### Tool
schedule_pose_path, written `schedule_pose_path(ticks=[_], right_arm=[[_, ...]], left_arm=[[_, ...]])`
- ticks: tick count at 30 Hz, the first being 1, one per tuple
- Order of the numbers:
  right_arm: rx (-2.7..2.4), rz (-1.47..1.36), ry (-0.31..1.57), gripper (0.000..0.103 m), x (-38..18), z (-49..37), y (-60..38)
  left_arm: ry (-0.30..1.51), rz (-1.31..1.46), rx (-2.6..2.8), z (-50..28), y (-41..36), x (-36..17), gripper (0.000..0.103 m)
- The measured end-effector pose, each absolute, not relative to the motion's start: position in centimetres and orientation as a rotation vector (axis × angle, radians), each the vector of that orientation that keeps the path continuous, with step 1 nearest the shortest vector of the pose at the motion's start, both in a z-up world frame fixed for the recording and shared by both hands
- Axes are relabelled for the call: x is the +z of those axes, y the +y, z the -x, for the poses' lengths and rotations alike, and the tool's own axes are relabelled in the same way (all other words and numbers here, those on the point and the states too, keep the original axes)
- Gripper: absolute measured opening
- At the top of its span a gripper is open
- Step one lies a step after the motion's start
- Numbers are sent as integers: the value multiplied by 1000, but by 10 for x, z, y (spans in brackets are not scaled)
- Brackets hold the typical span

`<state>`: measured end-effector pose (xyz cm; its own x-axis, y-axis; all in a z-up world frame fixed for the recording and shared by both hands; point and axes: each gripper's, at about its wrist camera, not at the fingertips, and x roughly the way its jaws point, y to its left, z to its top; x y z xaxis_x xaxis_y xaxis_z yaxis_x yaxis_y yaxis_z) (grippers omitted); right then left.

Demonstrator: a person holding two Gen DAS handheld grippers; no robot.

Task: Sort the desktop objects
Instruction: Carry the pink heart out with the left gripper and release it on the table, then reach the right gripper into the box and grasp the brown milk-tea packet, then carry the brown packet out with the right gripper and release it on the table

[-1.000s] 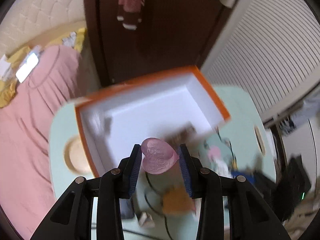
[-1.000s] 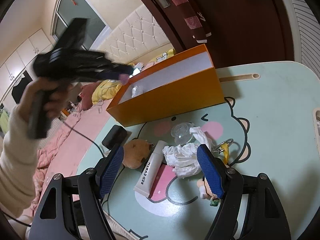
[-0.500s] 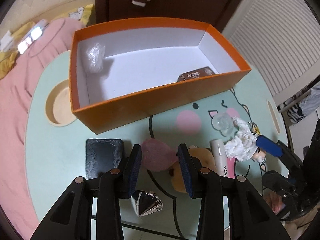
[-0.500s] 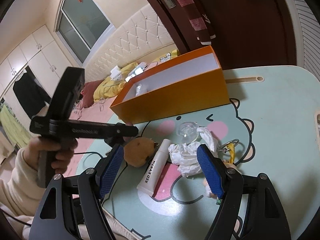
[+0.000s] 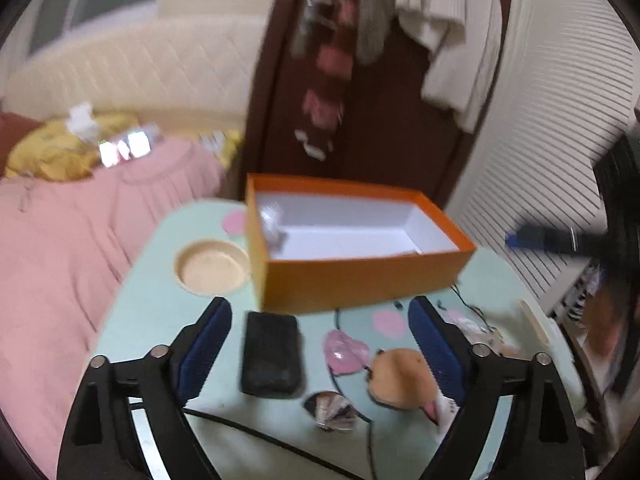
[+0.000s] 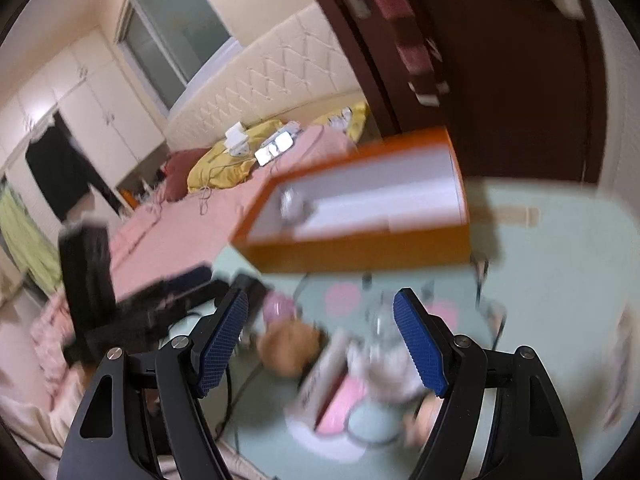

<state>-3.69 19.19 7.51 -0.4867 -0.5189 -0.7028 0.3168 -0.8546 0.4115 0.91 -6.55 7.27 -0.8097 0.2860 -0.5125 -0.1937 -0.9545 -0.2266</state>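
My left gripper (image 5: 320, 350) is open above the near part of the mint table (image 5: 160, 304). Between its fingers on the table lie a black case (image 5: 271, 354), a pink heart (image 5: 345, 351) and a tan plush toy (image 5: 402, 380). An orange box (image 5: 360, 276) with a white inside stands behind them, a crumpled clear wrapper (image 5: 272, 220) in its left corner. My right gripper (image 6: 320, 342) is open too, over the plush toy (image 6: 289, 350), a white tube (image 6: 322, 376) and crumpled tissue (image 6: 384, 364). The pink heart (image 6: 277, 307) lies by its left finger. Both views are blurred.
A round wooden recess (image 5: 212, 266) sits in the table left of the box. A folded silvery wrapper (image 5: 330, 410) lies at the near edge. A bed with pink bedding (image 5: 60, 248) is at the left, a dark door (image 5: 380, 80) behind. The other gripper (image 6: 132, 300) shows at the left.
My left gripper opened and let the pink heart go; the heart now lies on the table. It pulled back and tilted up. My right gripper moved toward the box.
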Motion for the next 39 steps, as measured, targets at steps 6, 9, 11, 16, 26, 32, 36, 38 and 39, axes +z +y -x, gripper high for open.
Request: schedule_pose_path(ticks=[6,9,11,16,26,32,36,38,39], right_arm=[[-2218,-1540,-80,76,84,108,153],[-2141,-1697,39,76,89,143,134],[-2083,-1797,119,76,92,167,121],[-1964,-2012,216,76,67,199,106],[-1877,-2084,150,61,51,198,120],[-2004,-1884,100,61,93,177,136],[-2079,-1747,67,61,120,163,147],[-2113,-1666,53,61,135,148,152],[-2130,-1618,51,61,138,131,154]], left_arm=[[-295,700,2871,-21,-85,58,97],[-364,718,2853,-16,-92,55,97],[-409,730,2840,-12,-97,53,97],[-522,758,2804,-3,-108,49,97],[-650,797,2762,3,-118,40,97],[-644,796,2780,2,-116,39,97],[-676,789,2800,1,-122,37,97],[-701,798,2802,1,-125,35,97],[-714,802,2802,1,-127,35,97]])
